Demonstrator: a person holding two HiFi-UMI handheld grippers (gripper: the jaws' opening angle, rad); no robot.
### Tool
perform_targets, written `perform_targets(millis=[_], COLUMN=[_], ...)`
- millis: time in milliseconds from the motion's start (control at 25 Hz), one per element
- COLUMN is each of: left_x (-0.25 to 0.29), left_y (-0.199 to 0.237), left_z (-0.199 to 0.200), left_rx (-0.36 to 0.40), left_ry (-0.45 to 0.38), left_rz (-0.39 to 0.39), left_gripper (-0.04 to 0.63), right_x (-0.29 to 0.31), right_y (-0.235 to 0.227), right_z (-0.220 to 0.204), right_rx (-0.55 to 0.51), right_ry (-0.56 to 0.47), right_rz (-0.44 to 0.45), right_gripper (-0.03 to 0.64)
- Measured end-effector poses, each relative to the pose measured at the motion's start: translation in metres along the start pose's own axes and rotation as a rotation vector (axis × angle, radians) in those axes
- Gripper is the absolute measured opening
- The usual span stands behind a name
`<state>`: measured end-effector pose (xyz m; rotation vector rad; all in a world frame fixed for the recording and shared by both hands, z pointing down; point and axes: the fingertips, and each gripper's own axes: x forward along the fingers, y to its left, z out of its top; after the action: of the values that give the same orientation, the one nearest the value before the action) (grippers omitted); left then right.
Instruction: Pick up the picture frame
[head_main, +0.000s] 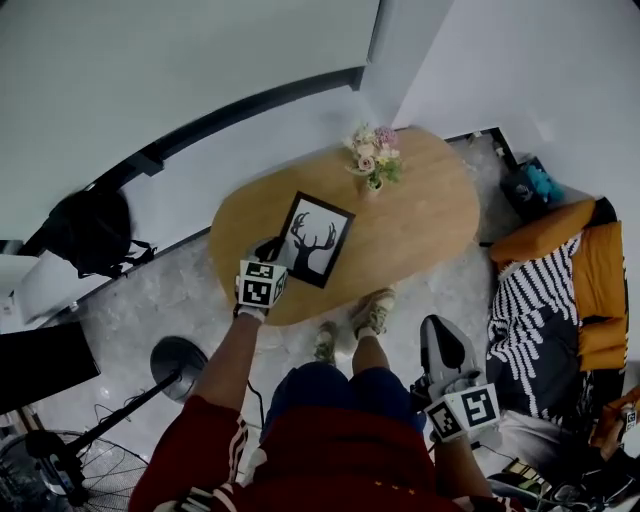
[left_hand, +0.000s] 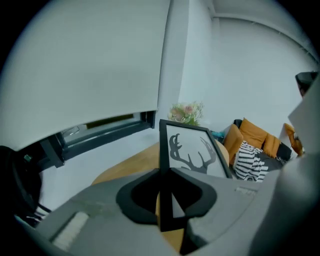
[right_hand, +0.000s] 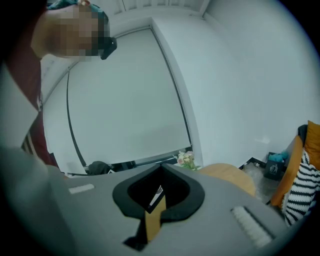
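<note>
Left gripper (head_main: 270, 250) has it: the jaws pinch the black left edge of the picture frame (head_main: 315, 238) near a corner, pads tight on the rim. From the left gripper view the frame runs straight out from the jaws, its antler silhouette facing right. From the head view it sits tilted over the near left part of the oval wooden table (head_main: 430, 225), held at its lower left corner. Further back on that table stands a small vase of flowers (head_main: 373, 155), well apart from the frame. Right gripper (head_main: 437, 325) hangs low beside the person's leg, off the table's near edge, jaw tips together and nothing between them. Out to the right, orange cushions (head_main: 600, 280) and a black-and-white striped throw (head_main: 530, 320) lie on the seating.
</note>
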<state>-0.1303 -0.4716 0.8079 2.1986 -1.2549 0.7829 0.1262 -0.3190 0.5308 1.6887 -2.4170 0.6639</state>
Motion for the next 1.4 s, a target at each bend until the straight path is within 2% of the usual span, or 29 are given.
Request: perform_targets(millis=[120,560,760,960,1240,1400], left_x=[-0.038,-0.18,-0.246,-0.311,-0.396,-0.44], left_y=[-0.005,-0.02,-0.042,-0.068,-0.117,-0.151], left_z=[0.03,0.123,0.144,0.156,0.164,0.159], left_rx=[0.01,-0.043,-0.161,-0.209,-0.137,-0.099], left_ry=[-0.067,-0.283,-0.404,-0.521,-0.658,-0.73], left_rz=[-0.002,-0.017,-0.03,-0.009,0.055,0.095], left_gripper=[0.072,0.073,0.074,0.074,0.074,0.074], right_x=[-0.006,-0.032,-0.042,-0.061,-0.123,-0.168], right_y=[0.013,0.047,0.061,0.076,0.083,0.084], right_z=[0.019,0.085,0.109,0.12,0.126,0.116], right_rx=[-0.027,-0.122,-0.114,-0.139,-0.145,-0.151], right_ry=[-0.017,-0.083,-0.136,-0.17,-0.255,-0.285], right_rz=[0.013,0.045,0.09,0.134,0.184,0.17], right_gripper=[-0.003,-0.003,-0.003,-0.003,-0.003,-0.004])
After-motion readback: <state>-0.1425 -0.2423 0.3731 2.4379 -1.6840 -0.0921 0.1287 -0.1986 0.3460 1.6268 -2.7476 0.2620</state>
